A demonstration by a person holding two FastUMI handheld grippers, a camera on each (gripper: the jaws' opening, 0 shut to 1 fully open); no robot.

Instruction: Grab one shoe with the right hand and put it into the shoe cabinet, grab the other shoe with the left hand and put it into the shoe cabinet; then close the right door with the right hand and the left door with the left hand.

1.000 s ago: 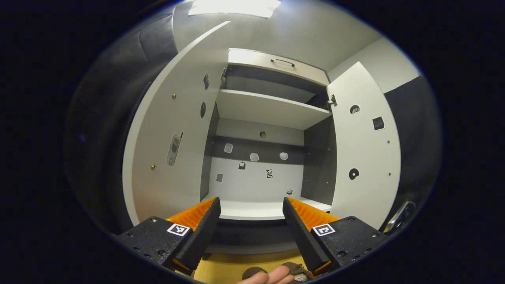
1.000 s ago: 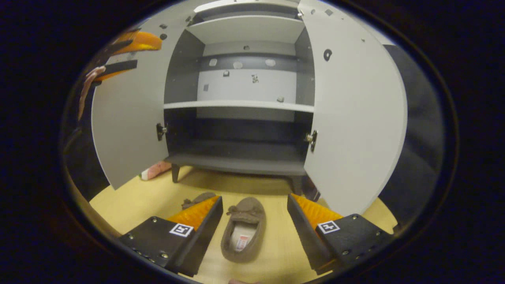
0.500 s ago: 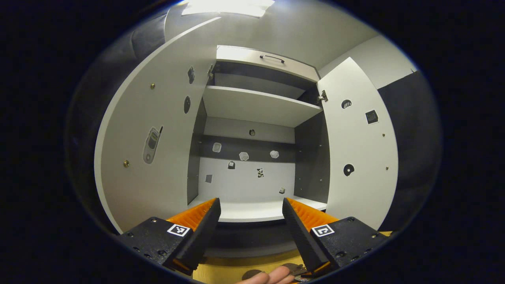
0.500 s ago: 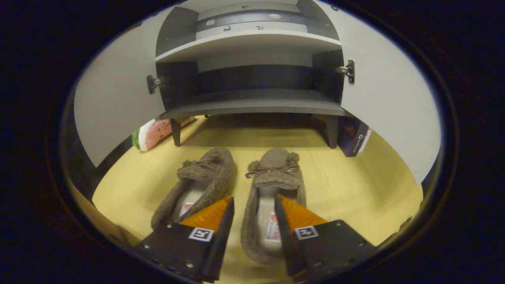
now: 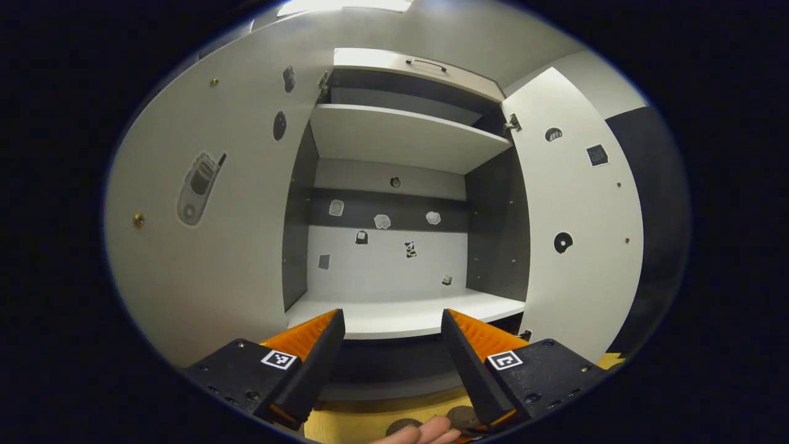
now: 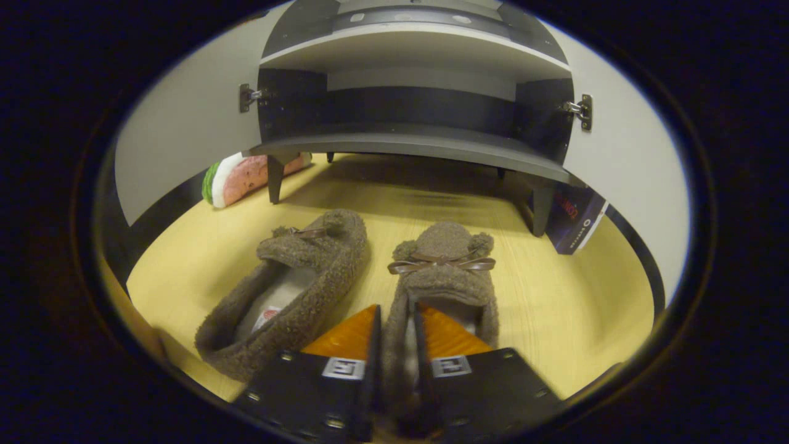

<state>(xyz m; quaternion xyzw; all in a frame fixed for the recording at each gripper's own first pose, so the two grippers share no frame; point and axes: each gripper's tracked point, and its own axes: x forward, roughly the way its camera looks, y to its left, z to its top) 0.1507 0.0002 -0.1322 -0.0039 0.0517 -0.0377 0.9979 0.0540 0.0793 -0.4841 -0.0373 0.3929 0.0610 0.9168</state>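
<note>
On the yellow floor [image 6: 573, 308] in front of the shoe cabinet [image 6: 407, 145] we see two fuzzy brown slippers lying side by side, toes toward the cabinet. In the right gripper view, our right gripper [image 6: 397, 317] has its two fingers drawn close together around the left side wall of the right slipper [image 6: 447, 259], one finger outside the slipper and the other inside its opening; both press on that wall near the heel end. The slipper's sole rests on the floor. The left slipper [image 6: 296, 277] lies just beside it, tilted a little, untouched, with a label visible inside.

Behind the slippers the cabinet stands on short legs with both doors swung wide. A pink and green object [image 6: 243, 179] lies on the floor by the cabinet's left leg, and a dark box [image 6: 573, 219] leans by the right leg.

In the left gripper view, our left gripper [image 5: 391, 333] is held up facing the cabinet's middle compartment, its fingers spread wide apart with nothing between them. We see the left door [image 5: 209, 234] close on one side and the right door [image 5: 579, 246] on the other, a white shelf [image 5: 407, 317] just past the fingertips, and small stickers on the back panel. A drawer with a handle [image 5: 425, 63] sits at the top. A fingertip of a hand [image 5: 425, 431] shows at the bottom edge.
</note>
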